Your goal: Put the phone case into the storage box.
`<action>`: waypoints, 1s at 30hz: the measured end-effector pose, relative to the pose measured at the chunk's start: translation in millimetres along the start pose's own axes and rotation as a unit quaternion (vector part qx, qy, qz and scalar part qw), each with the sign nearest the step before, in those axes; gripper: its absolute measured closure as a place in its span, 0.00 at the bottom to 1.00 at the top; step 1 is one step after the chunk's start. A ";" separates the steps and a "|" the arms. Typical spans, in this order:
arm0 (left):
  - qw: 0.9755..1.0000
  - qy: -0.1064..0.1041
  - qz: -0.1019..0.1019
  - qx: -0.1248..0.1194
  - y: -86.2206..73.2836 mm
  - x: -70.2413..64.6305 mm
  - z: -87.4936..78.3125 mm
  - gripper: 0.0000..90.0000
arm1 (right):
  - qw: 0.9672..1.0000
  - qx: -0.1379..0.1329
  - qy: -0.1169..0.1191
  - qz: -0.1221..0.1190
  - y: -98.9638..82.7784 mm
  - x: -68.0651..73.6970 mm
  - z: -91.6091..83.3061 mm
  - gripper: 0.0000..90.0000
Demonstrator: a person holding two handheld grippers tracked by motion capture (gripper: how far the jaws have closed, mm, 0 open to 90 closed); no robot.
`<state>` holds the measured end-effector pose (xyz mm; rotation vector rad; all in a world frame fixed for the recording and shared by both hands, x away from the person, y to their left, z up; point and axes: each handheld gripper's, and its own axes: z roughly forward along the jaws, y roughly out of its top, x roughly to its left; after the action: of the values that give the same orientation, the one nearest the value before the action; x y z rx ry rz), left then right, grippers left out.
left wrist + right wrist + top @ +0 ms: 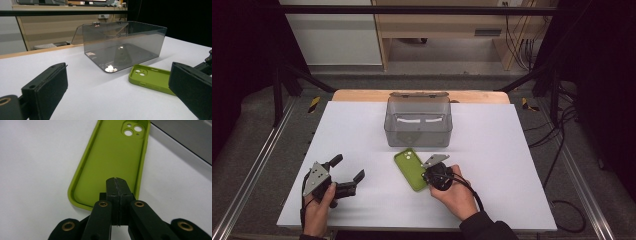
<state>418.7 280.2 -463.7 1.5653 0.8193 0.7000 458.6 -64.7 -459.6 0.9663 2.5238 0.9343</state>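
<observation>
A lime-green phone case [411, 170] [150, 77] [112, 157] lies hollow side up on the white table, camera holes toward the box. My right gripper [426, 175] [116, 181] is shut, its black jaws pressed flat together over the case's near end by its right rim; I see nothing green between them. My left gripper [348, 169] [120, 100] rests at the front left, well apart from the case, jaws wide open with nothing in them. A clear grey plastic box [418, 122] [122, 47] stands behind the case with its lid tipped back.
The white table top [492, 150] stretches bare to either side of the box. Its wooden back edge [362, 95] shows behind the box. Metal frame rails [257, 160] run along both sides, and cables [562, 150] lie on the floor at the right.
</observation>
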 end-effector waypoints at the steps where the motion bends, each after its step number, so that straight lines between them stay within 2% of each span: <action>1: 1.000 0.000 0.001 0.000 0.0 -0.2 0.1 0.02 | 1.000 0.001 0.000 0.001 -0.1 -0.7 1.0 1.00; 7: 1.000 -0.003 0.001 0.001 -0.1 -1.3 0.7 0.02 | 1.000 0.024 -0.005 -0.001 -2.0 -3.1 5.8 1.00; 11: 1.000 -0.003 0.000 0.002 -0.1 -0.8 0.4 0.02 | 1.000 0.030 0.001 0.001 -3.5 -3.5 3.2 1.00; 16: 1.000 -0.004 0.001 0.003 -0.2 -1.5 0.4 0.02 | 0.999 0.036 0.009 0.006 -13.7 -6.0 -6.9 1.00; 20: 1.000 -0.004 0.001 0.003 -0.3 -1.4 0.6 0.02 | 0.999 0.036 0.012 0.007 -22.1 -6.1 -13.9 1.00; 21: 1.000 -0.003 0.000 0.003 -0.4 -1.3 0.7 0.02 | 0.999 0.030 0.017 0.015 -30.7 -6.2 -20.0 1.00; 25: 1.000 -0.004 0.002 0.004 -0.5 -1.9 0.9 0.02 | 0.999 0.024 0.017 0.023 -43.7 -6.4 -29.7 1.00; 27: 1.000 -0.004 0.003 0.005 -0.6 -2.1 1.1 0.02 | 0.999 0.020 0.016 0.029 -48.0 -6.8 -32.4 1.00; 30: 1.000 -0.004 0.003 0.008 -0.9 -2.9 1.7 0.02 | 0.999 0.015 0.017 0.026 -49.3 -7.1 -33.0 1.00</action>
<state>418.2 277.0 -464.9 1.5844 0.8149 0.6932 424.2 -113.0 -467.1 1.0397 2.5593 0.9368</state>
